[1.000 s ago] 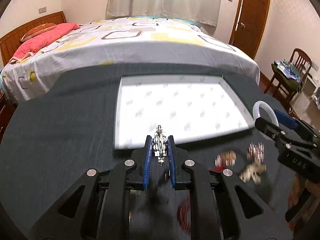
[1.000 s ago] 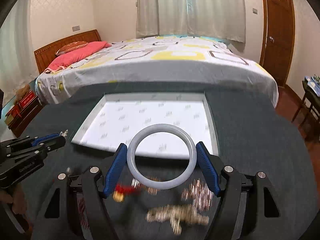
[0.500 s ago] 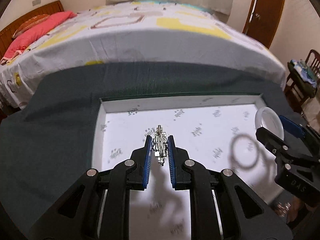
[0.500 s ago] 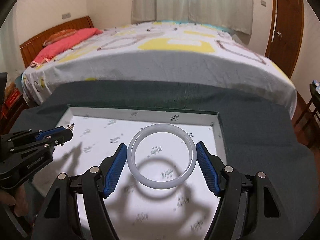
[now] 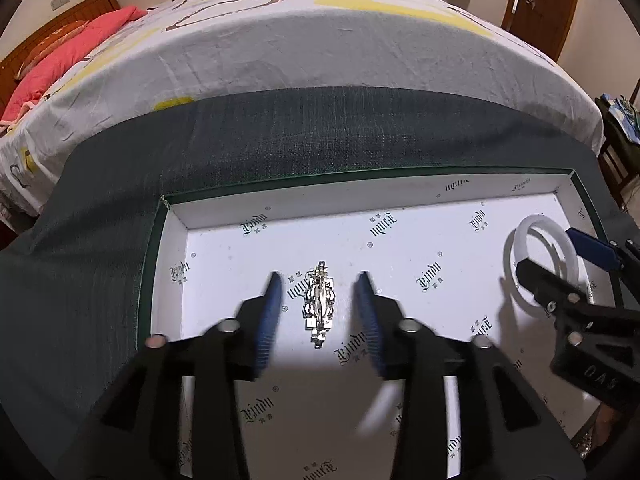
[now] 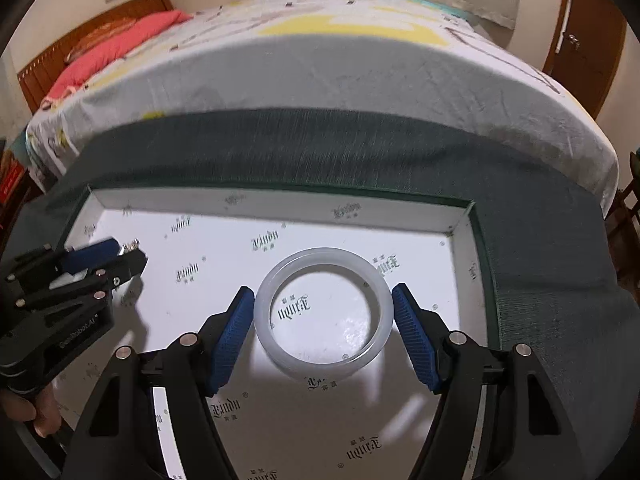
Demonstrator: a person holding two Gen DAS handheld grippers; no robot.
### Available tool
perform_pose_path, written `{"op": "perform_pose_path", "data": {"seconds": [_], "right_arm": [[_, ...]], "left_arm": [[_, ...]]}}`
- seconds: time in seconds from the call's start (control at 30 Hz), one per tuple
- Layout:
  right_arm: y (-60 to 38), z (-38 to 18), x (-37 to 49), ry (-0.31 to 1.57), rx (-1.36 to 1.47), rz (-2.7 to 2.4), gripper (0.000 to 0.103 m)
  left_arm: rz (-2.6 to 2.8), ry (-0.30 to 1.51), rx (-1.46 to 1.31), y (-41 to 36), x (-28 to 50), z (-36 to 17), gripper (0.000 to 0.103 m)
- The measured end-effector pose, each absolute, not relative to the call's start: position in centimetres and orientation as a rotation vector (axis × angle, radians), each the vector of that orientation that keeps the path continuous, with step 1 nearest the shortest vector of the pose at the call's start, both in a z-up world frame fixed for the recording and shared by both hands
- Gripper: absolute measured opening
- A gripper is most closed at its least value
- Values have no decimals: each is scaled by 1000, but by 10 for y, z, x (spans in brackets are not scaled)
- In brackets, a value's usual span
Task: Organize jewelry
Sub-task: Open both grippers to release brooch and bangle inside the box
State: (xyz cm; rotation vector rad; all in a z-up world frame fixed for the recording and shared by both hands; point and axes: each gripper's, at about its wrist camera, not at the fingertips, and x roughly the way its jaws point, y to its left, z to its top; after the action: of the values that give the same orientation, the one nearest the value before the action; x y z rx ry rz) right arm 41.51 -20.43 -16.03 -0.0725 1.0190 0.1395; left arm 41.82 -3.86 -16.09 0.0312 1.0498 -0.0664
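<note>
- Inside the shallow white printed tray (image 5: 424, 196), the left tongs (image 5: 318, 280) have just been opening, pads clear of the silver ornate brooch (image 5: 319, 304) (between them).
- The right tongs (image 6: 323, 294) clasp the translucent white round bangle (image 6: 323, 354).

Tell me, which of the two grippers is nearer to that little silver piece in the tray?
Left. The left gripper, jaws just opened, straddles the silver piece lying on the tray floor. The right gripper is off toward the tray's other end, closed on the white bangle.
</note>
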Motion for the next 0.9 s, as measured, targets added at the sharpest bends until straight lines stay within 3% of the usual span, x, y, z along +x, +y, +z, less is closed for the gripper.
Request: {"op": "perform_pose_path", "data": {"seconds": [0.13, 0.23, 0.53, 0.9], "right_arm": [[-203, -164, 415, 1039, -86, 141, 69], [-204, -160, 414, 1020, -82, 135, 78], [-215, -133, 393, 910, -64, 105, 78], [-232, -89, 299, 738, -35, 86, 78]], "left_arm": [[-63, 1046, 29, -38, 421, -162, 52], [-67, 1045, 26, -39, 420, -163, 60], [-66, 939, 13, -35, 402, -137, 71], [-58, 765, -26, -21, 313, -83, 73]]}}
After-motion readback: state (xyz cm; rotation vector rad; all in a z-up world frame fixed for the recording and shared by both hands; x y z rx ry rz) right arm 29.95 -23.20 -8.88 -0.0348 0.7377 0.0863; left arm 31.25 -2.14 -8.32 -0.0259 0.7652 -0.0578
